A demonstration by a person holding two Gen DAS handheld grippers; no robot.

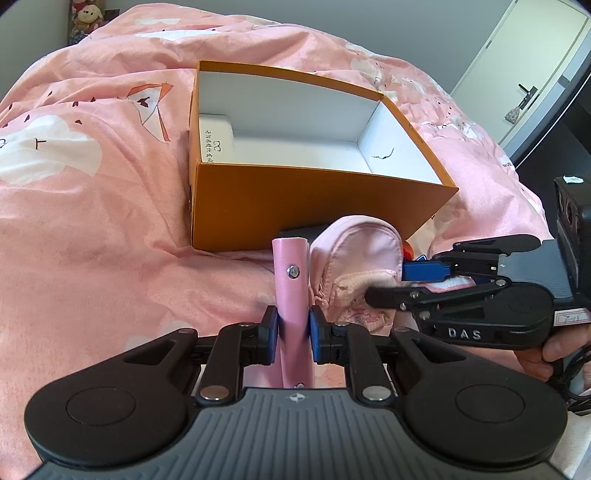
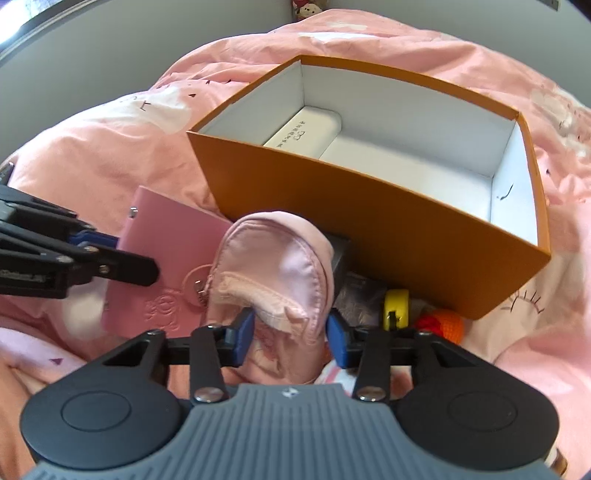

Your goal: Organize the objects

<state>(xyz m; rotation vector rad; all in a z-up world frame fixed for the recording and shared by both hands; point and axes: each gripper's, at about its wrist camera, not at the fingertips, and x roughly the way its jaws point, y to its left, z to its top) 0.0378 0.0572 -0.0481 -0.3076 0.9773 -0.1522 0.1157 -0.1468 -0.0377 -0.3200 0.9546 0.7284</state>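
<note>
An open orange box [image 1: 295, 206] [image 2: 369, 210] with a white inside stands on a pink bedspread; a white case [image 2: 306, 129] lies in its left end. My left gripper [image 1: 293, 336] is shut on a pink wallet [image 1: 291, 295], held on edge; the wallet shows flat in the right wrist view [image 2: 162, 258]. My right gripper [image 2: 291, 332] has its jaws around a pink fabric pouch [image 2: 277, 266] [image 1: 354, 258] in front of the box, the pads touching its sides.
A yellow ring-shaped object [image 2: 396, 308], an orange crocheted ball [image 2: 445, 325] and a dark box [image 2: 340, 251] lie by the orange box's front wall. A door [image 1: 532, 74] stands at the far right. Plush toys [image 1: 86, 18] sit behind the bed.
</note>
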